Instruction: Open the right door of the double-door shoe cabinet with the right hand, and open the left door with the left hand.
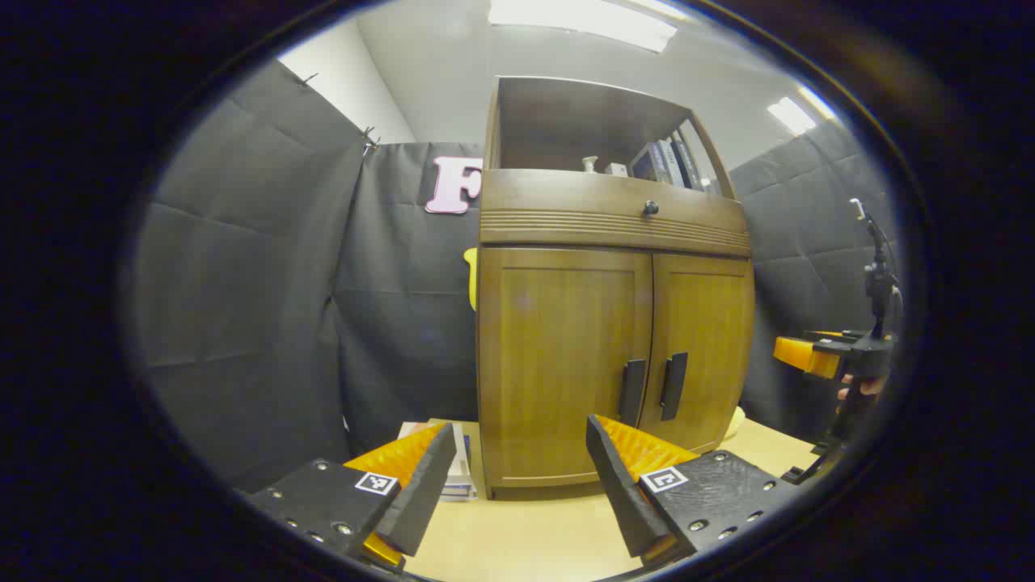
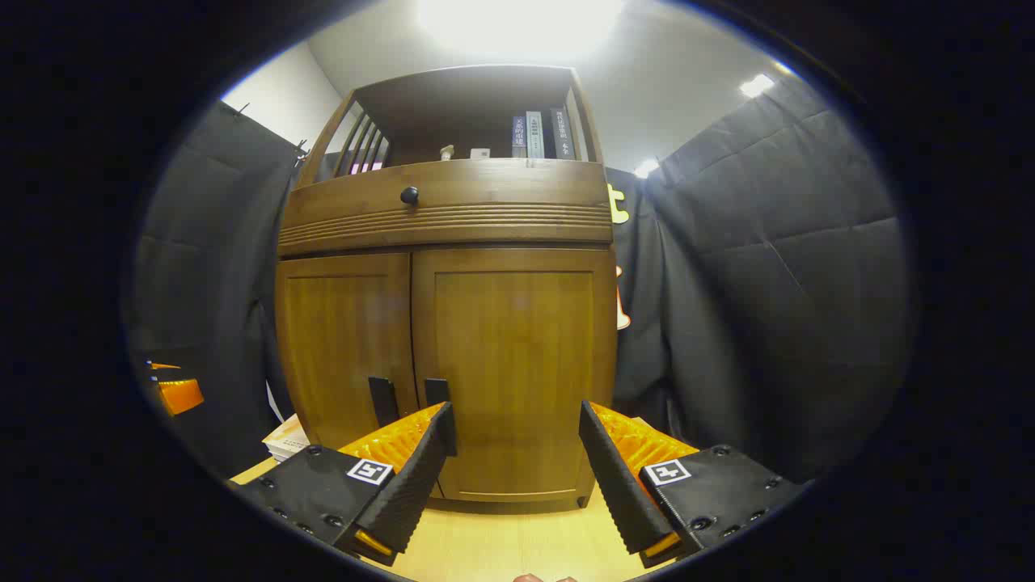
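We hold both tongs, left (image 1: 517, 477) and right (image 2: 513, 469), open before the cabinet (image 2: 453, 339); its stiff doors should swing lightly if taken by the slim handles (image 1: 651, 388) at the centre seam.

Books (image 2: 540, 134): upright row at the right end of the open top shelf. Small pale items (image 2: 462, 152): on the same shelf, beside the books; too small to identify. Stack of books (image 1: 462, 465): lying flat on the wooden table (image 1: 525, 537). Ceiling light (image 1: 582, 20): lit.

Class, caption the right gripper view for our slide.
Open right gripper faces the shut cabinet doors, its handles untouched.
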{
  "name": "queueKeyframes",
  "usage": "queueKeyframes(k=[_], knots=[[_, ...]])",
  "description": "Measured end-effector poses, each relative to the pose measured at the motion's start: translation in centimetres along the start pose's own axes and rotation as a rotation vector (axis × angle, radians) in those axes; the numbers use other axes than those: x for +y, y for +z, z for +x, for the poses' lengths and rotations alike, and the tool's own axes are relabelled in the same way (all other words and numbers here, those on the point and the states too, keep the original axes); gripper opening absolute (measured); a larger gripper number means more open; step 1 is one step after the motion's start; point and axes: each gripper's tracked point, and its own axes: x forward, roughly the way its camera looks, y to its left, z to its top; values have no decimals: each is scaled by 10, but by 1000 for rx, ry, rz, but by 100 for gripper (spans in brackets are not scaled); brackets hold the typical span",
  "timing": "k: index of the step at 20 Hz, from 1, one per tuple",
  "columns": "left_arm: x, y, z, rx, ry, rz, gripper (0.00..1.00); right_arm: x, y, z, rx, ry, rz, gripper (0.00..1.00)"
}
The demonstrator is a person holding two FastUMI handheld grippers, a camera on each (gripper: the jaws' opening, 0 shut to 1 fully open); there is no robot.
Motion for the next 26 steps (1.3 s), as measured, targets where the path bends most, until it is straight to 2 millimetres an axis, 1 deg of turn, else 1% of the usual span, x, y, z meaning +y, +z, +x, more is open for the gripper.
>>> queueKeyframes(k=[4, 7, 9, 12, 13, 16, 20, 22, 25, 26], knots=[[0, -7, -3, 7, 9, -43, 94, 9, 5, 4, 1, 19, -12, 96], [1, -9, -7, 7, 24, -44, 93, 12, 6, 1, 6, 21, -3, 96], [1, -10, -8, 14, 31, -50, 94, 11, 4, -1, 13, 18, -5, 96], [0, -14, -10, 14, 31, -80, 93, 8, -1, -3, 28, 10, -1, 96], [0, -15, -9, 15, 28, -82, 95, 8, -2, -3, 34, 9, 2, 96], [-2, -16, -10, 24, 29, -77, 95, 8, -6, -1, 49, 8, 17, 96], [-2, -18, -10, 39, 32, -90, 95, 13, -9, 6, 74, 23, 25, 96], [-3, -19, -10, 44, 39, -96, 95, 16, -7, 11, 73, 34, 24, 97], [-3, -20, -12, 54, 53, -107, 95, 22, 0, 28, 70, 42, 24, 96], [-4, -22, -12, 59, 57, -108, 95, 23, -1, 33, 76, 41, 25, 96]])
